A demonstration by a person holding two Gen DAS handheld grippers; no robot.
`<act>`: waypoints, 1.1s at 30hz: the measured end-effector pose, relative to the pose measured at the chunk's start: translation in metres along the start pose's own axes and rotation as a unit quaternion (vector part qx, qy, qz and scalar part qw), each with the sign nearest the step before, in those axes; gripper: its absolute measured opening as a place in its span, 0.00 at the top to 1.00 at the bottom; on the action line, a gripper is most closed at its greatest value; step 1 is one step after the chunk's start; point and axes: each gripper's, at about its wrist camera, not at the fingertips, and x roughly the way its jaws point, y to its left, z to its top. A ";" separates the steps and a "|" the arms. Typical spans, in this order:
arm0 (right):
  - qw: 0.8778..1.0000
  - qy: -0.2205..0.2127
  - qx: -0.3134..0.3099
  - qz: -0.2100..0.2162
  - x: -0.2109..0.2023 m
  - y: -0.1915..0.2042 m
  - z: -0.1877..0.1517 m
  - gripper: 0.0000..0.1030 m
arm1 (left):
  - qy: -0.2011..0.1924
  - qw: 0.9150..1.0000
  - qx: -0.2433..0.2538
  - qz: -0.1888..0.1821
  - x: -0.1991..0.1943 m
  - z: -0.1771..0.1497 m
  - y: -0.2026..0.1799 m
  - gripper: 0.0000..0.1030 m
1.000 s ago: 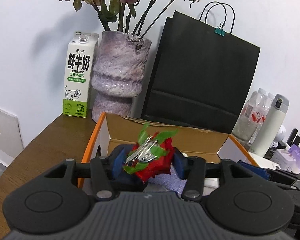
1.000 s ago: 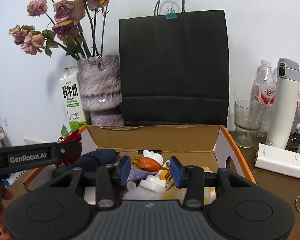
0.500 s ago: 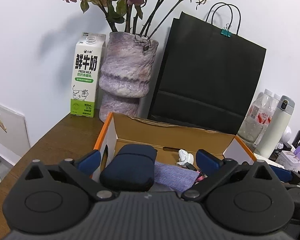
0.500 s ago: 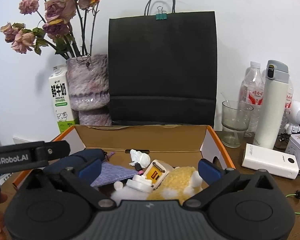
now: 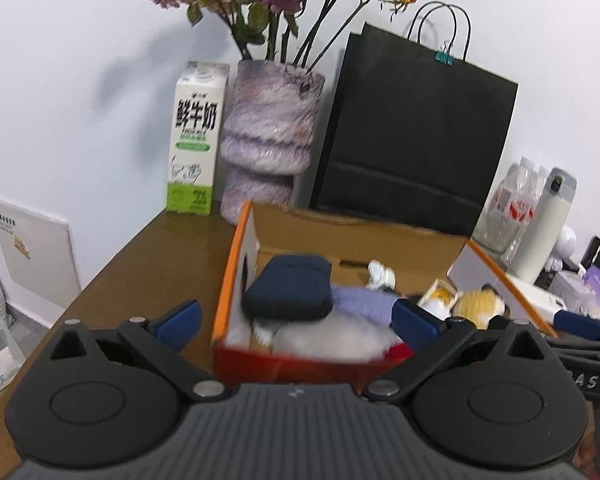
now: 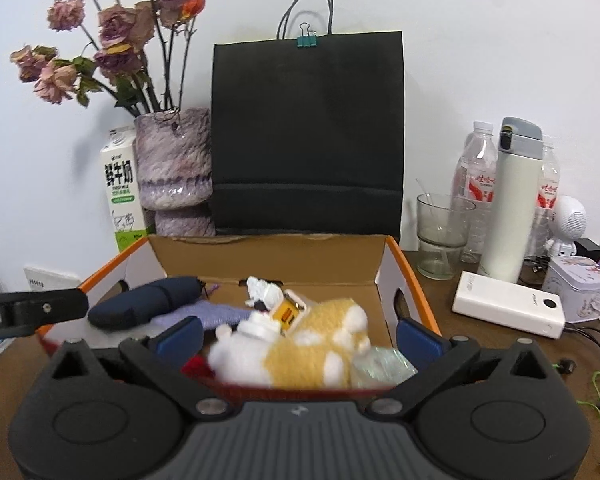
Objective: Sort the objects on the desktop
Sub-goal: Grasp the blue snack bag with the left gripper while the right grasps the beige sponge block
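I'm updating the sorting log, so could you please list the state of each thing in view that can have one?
Left gripper: open, nothing between the fingers.
Right gripper: open, nothing held.
Cardboard box: open-topped, filled with items.
Navy case: closed, lying in the box.
Black paper bag: upright, clipped shut.
Milk carton: upright, capped.
White thermos: upright, lid closed.

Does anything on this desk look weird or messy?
The roses in the purple vase are dried out and drooping. The toys in the orange-edged cardboard box lie in a heap: the yellow-and-white plush is on its side atop the others. Nothing looks spilled or broken.
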 end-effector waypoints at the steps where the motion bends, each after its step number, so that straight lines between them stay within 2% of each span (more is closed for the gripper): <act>1: 1.000 0.002 -0.005 0.000 -0.004 0.000 -0.004 0.00 | 0.006 1.000 0.000 0.000 -0.002 -0.003 0.002 0.00; 7: 0.999 0.028 -0.030 0.001 -0.020 0.003 -0.026 0.00 | 0.071 0.997 0.007 -0.015 0.001 -0.029 0.001 0.00; 13: 0.997 0.068 -0.035 -0.005 -0.015 0.004 -0.049 0.00 | 0.095 0.995 0.021 0.001 0.022 -0.048 -0.014 0.00; 14: 0.997 0.072 -0.036 -0.006 -0.013 0.005 -0.051 0.00 | 0.095 0.995 0.021 0.001 0.025 -0.050 -0.015 0.06; 16: 0.996 0.076 -0.037 -0.007 -0.011 0.006 -0.053 0.00 | 0.097 0.995 0.024 0.001 0.027 -0.053 -0.016 0.32; 17: 0.996 0.077 -0.038 -0.008 -0.010 0.007 -0.054 0.00 | 0.100 0.995 0.024 -0.002 0.028 -0.054 -0.015 0.49; 19: 0.996 0.078 -0.038 -0.004 -0.008 0.009 -0.055 0.00 | 0.099 0.995 0.022 -0.014 0.025 -0.054 -0.011 0.60; 20: 0.996 0.079 -0.037 -0.001 -0.008 0.011 -0.055 0.00 | 0.097 0.995 0.019 -0.017 0.023 -0.053 -0.009 0.68; 21: 0.996 0.079 -0.038 0.002 -0.008 0.013 -0.056 0.00 | 0.093 0.995 0.013 -0.017 0.020 -0.052 -0.006 0.71; 25: 0.996 0.077 -0.035 0.032 -0.007 0.024 -0.056 0.00 | 0.092 0.995 -0.012 -0.028 0.010 -0.048 0.012 0.71; 28: 0.994 0.080 -0.036 0.063 -0.005 0.040 -0.056 0.00 | 0.087 0.996 -0.020 -0.025 0.002 -0.046 0.025 0.71; 33: 0.991 0.086 -0.048 0.088 0.001 0.073 -0.057 0.03 | 0.084 0.996 -0.033 -0.015 -0.006 -0.044 0.046 0.71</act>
